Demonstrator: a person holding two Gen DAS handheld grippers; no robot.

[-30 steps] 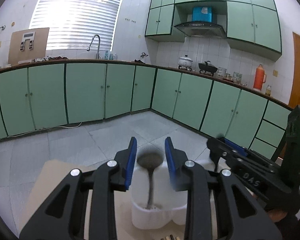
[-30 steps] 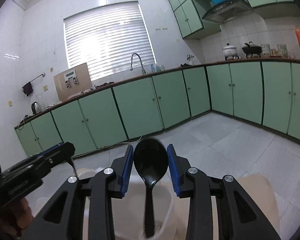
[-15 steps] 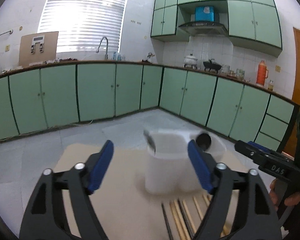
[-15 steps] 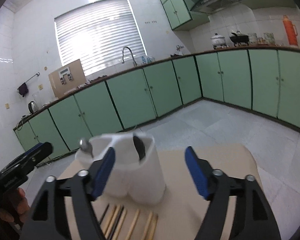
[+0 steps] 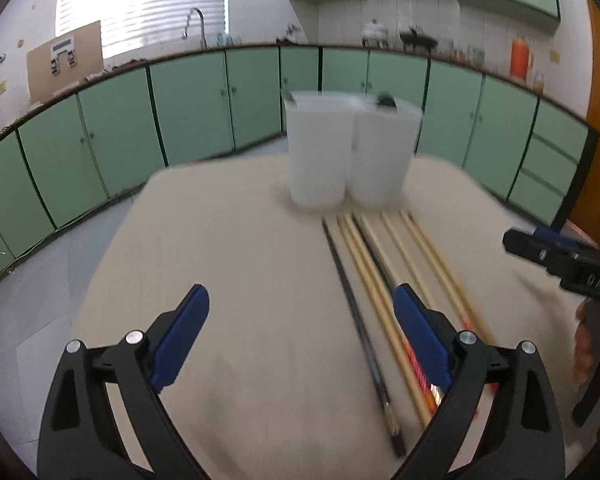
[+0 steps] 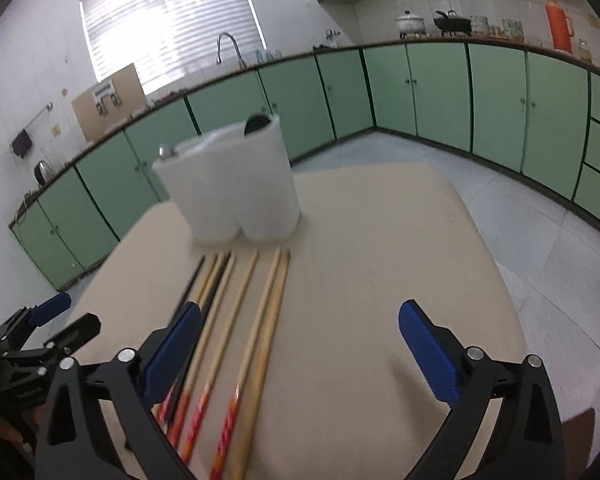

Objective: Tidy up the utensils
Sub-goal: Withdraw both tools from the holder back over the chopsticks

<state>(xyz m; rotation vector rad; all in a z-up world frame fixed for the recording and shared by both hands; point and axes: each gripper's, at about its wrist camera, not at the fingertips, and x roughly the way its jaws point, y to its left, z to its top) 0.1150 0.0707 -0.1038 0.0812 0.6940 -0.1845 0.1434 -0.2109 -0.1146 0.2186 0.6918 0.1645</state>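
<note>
Both the left gripper (image 5: 300,332) and right gripper (image 6: 300,352) are opening wide and empty; only the right view shows a metal spoon (image 6: 167,151) in the holder (image 6: 228,184).

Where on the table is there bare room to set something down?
Bare: the table left of the chopsticks, and right of them toward the far edge in the right view. Crowded: the chopsticks row in front of the holder.

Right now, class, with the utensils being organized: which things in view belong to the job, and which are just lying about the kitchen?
Belong to the job:
- chopsticks lying on the table
- white holder
- black spoon and metal spoon standing in it

Just lying about:
- orange flask
- pots
- cardboard box
</note>
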